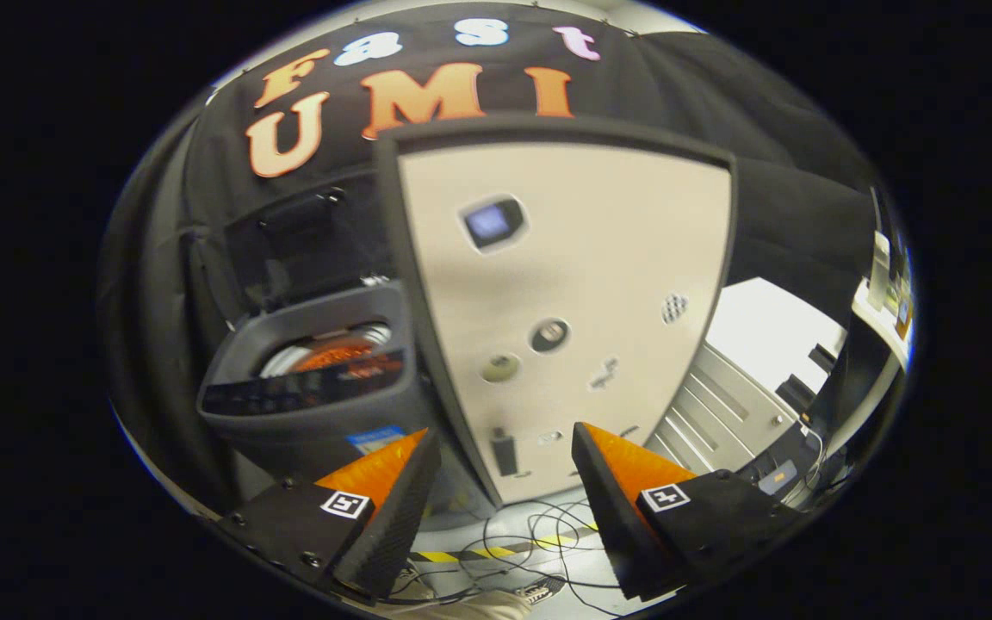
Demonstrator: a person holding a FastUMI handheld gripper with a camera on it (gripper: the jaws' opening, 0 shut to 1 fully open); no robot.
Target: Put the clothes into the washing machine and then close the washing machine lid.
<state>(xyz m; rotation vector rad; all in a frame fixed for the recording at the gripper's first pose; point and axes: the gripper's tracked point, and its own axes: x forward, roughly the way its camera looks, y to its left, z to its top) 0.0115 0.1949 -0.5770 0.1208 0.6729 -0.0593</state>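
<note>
Your gripper hangs in the air with its jaws spread wide apart and nothing held between them. Through the gap between the two fingers you look down at the floor, where thin cables trail across a yellow-and-black striped tape. At the very near edge, below the fingers, a pair of shoes shows on the floor.

The washing machine stands beyond your left finger, further away and to the left of the gap. Its top is open: you can see into the round drum, and something orange lies inside it, though the blur makes it hard to say just what it is. The dark control strip runs along the machine's near rim. The machine's lid stands raised behind the opening, against the black cloth wall.

Straight ahead of the jaws, and much larger in your view, rises a pale upright panel with a dark frame. It stands just right of the washing machine and carries a small screen up high, with a few round fittings lower down.

Beyond your right finger, to the far right, a white bench with small things on it stands near a set of light-coloured drawers.
</note>
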